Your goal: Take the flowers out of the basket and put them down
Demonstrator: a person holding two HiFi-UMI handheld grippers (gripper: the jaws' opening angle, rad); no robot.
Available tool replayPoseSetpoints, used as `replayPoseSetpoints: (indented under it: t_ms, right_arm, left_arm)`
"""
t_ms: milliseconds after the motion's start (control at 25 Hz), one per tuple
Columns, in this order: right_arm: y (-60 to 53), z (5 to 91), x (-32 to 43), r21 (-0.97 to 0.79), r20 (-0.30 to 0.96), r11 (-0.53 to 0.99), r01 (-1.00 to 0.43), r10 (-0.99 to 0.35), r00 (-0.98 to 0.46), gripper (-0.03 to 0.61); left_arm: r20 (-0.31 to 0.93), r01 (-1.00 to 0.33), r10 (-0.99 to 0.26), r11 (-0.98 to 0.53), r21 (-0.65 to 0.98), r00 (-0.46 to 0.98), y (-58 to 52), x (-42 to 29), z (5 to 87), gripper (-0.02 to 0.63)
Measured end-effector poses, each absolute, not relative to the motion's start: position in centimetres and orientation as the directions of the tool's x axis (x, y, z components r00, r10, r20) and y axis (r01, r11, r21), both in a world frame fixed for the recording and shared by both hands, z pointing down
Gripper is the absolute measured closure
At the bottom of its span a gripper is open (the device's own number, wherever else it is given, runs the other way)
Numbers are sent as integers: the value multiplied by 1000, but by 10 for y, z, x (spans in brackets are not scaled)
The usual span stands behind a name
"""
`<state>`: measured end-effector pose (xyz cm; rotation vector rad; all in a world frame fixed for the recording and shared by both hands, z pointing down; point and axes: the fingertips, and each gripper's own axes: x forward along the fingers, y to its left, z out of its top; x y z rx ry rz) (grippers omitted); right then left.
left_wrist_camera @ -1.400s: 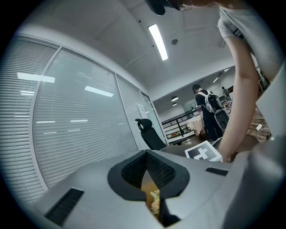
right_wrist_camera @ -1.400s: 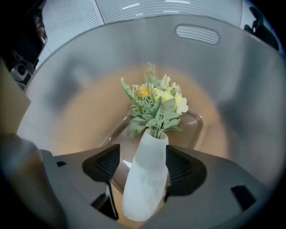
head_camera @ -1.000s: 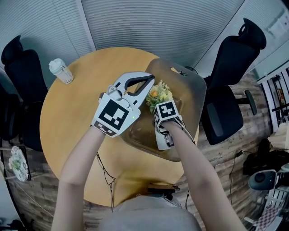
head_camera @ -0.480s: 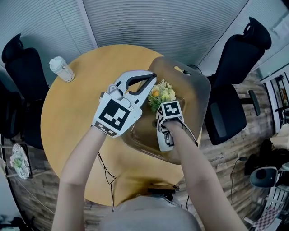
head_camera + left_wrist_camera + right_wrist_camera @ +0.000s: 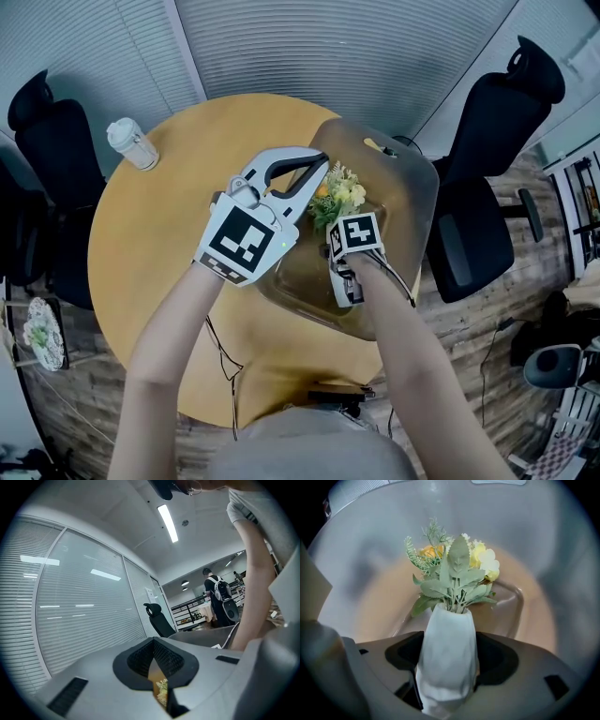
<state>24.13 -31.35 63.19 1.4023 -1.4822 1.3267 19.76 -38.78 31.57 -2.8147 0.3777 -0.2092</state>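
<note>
Early stage: flowers (image 5: 336, 192) not yet out of basket (image 5: 405, 192): right hand-held gripper (image 5: 449, 644), jaws just eased wider, clasps their wrap (image 5: 446, 620), left hand-held gripper (image 5: 314, 169) clamps basket rim; lift-out, set-down remain.

Left hand-held gripper (image 5: 152, 641) cam, looking out across an office

The jaw tips are pinched together, and the slit between the pads shows a tan sliver plus a bit of the flowers (image 5: 162, 691). The grey basket (image 5: 201, 637) rim sits just past them on the right, beside the person's arm (image 5: 255, 573). There are blinds (image 5: 79, 606) on the left, a black office chair (image 5: 158, 619), a ceiling strip light (image 5: 168, 523), and someone with a backpack (image 5: 216, 597) way back.
</note>
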Motion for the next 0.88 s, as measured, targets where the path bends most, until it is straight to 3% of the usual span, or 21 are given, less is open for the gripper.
replayPoseSetpoints:
  t_ms: [320, 880]
  right_arm:
    - [-328, 623, 250, -169, 919, -111, -979, -376, -116, 216]
    - [-327, 588, 248, -170, 891, -86, -982, -438, -116, 216]
  left_arm:
    - [108, -240, -283, -923, -300, 953, -387, 197, 314, 611]
    - [101, -223, -274, -909, -352, 956, -367, 193, 295, 611]
